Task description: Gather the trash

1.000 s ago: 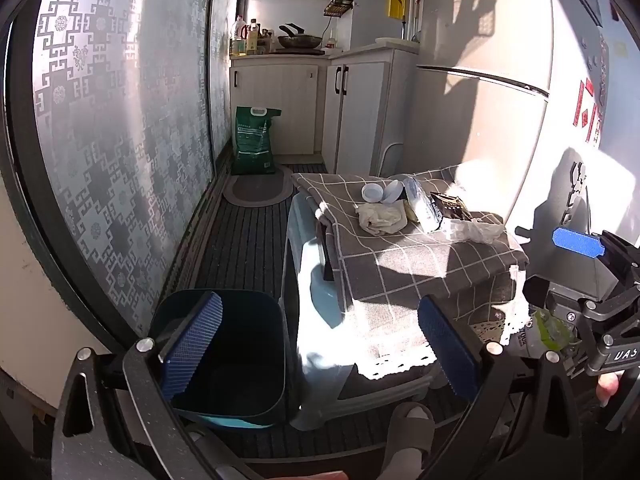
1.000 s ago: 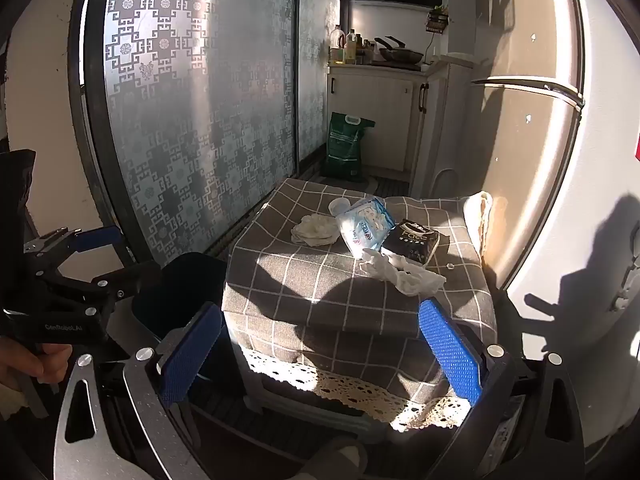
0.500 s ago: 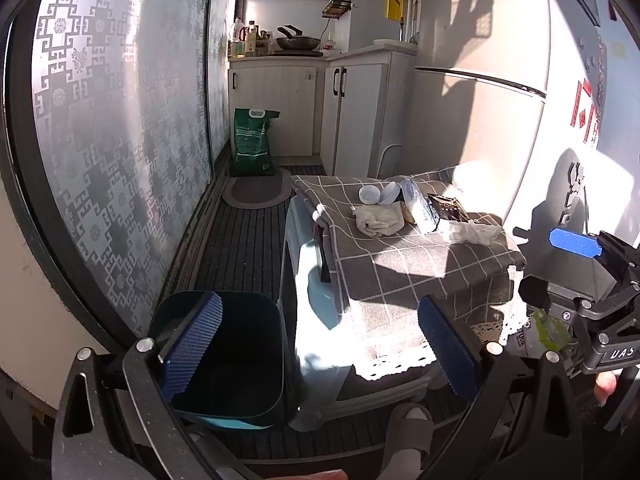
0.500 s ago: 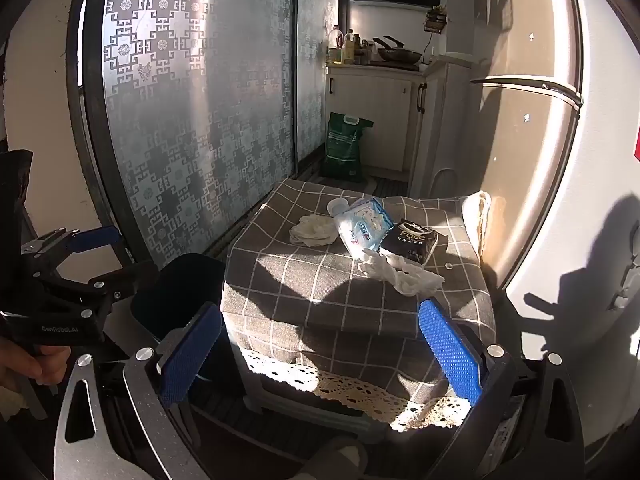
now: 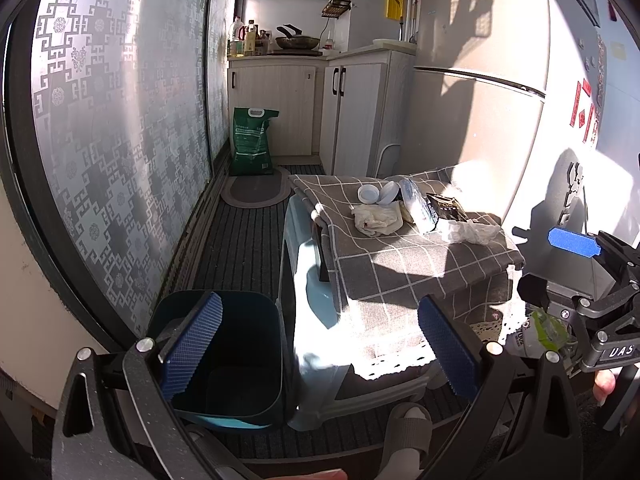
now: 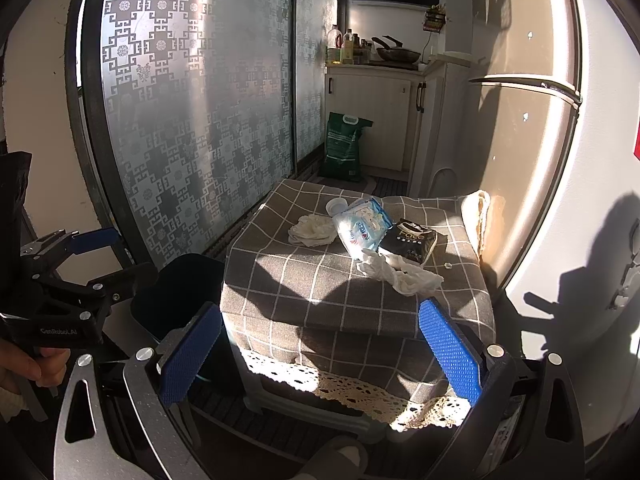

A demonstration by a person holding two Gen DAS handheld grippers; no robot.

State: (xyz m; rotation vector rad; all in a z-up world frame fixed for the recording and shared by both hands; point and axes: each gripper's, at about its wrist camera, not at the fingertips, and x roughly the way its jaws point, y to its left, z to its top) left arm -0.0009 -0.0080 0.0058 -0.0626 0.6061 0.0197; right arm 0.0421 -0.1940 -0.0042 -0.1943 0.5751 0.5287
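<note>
While both tools hang back from the low table, nothing is collected yet: this looks like the approach. The right gripper is spread wide and empty, aimed at the table's near edge; the left gripper, equally wide and empty, hovers over the dark bin beside the table's left edge. Out on the cloth, a crumpled white tissue lies nearest, touching the black pack; another wad sits toward the left edge. Next, I'd judge, reach forward and pinch that nearest tissue.
</note>
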